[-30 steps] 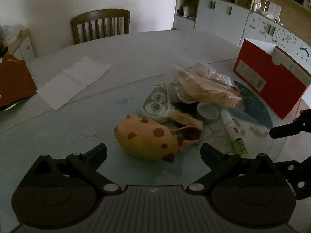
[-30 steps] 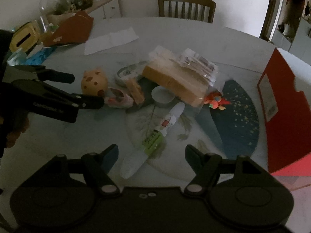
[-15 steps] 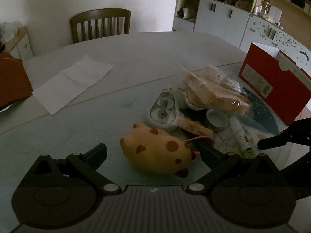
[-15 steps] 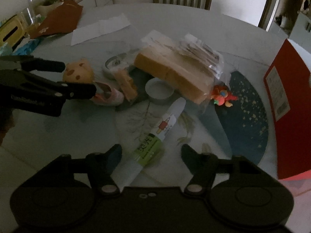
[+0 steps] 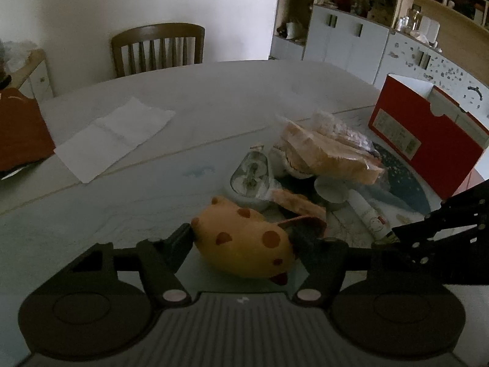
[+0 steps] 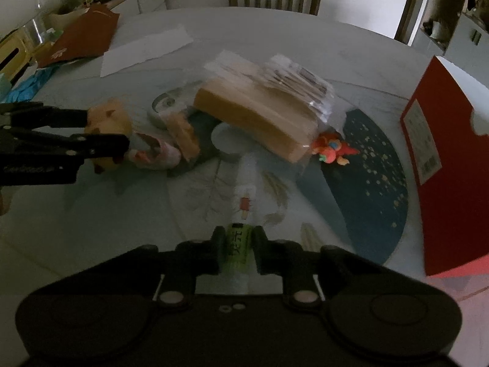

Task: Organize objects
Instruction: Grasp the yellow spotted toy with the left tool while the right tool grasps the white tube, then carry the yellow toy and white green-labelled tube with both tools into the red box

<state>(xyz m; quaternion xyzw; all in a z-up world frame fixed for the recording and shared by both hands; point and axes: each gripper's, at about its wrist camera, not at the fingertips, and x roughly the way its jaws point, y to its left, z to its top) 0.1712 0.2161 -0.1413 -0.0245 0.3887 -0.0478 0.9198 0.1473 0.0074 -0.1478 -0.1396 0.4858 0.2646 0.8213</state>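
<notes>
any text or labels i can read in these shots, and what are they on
Nothing reads clearly.
Tube, green band: dark print, too blurred.
Red box, white label: print too small.
Left gripper, side lettering: too dark and blurred.
Brown bag, pale mark: illegible.

Both fisheye views were dim and underexposed, with daylight falling mostly on the white back wall [image 5: 232, 9] and the far half of the pale round bench [image 5: 214, 91], so the near foreground sank into murky grey and the black housings at the bottom of each picture lost nearly all detail. The left wrist view was fairly sharp, while the right wrist view was smeared by motion blur, most of all over the clear plastic-wrapped tan loaf [image 6: 256, 113] and the white tube with a green label [image 6: 240, 211]. Straight lines bowed at the edges, as on the red cardboard box [image 6: 449, 165], and dark vignetting cut the corners.
</notes>
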